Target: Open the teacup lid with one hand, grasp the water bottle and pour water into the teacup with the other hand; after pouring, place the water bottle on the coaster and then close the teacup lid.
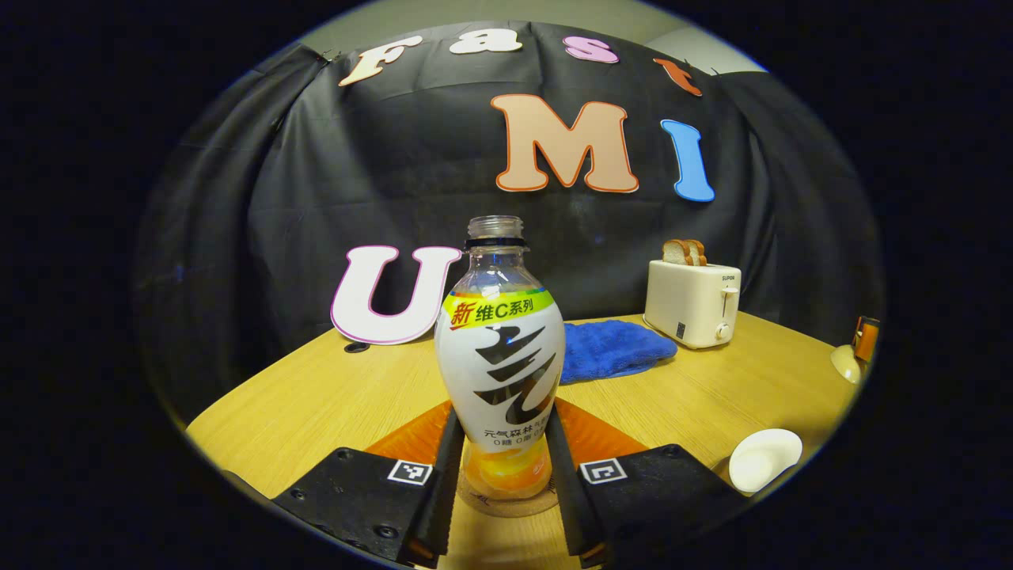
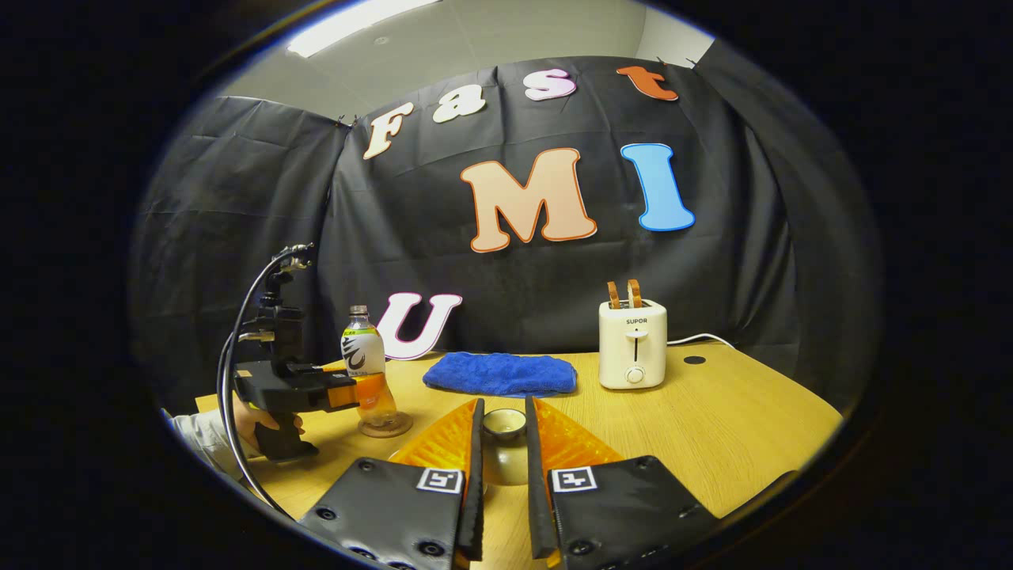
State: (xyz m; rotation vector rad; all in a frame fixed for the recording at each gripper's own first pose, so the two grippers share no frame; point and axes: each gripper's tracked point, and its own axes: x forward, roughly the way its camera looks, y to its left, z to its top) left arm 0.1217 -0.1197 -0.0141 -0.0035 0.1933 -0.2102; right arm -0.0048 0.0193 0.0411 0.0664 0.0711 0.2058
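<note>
Standing upright on round brown coaster point(image 1: 506, 503): uncapped clear plastic bottle point(image 1: 500, 356) with white label and orange liquid, clamped between left tongs point(image 1: 500, 475), both fingers pressed against lower body. Right tongs point(image 2: 502, 467) closed around cream ceramic lid point(image 2: 504, 423), knob up, above wooden table point(image 2: 712, 419). Cream teacup point(image 1: 764, 459) lies right of left tongs.

Both low, facing wall; share bottle point(image 1: 500, 356), toaster point(image 1: 692, 302).
</note>
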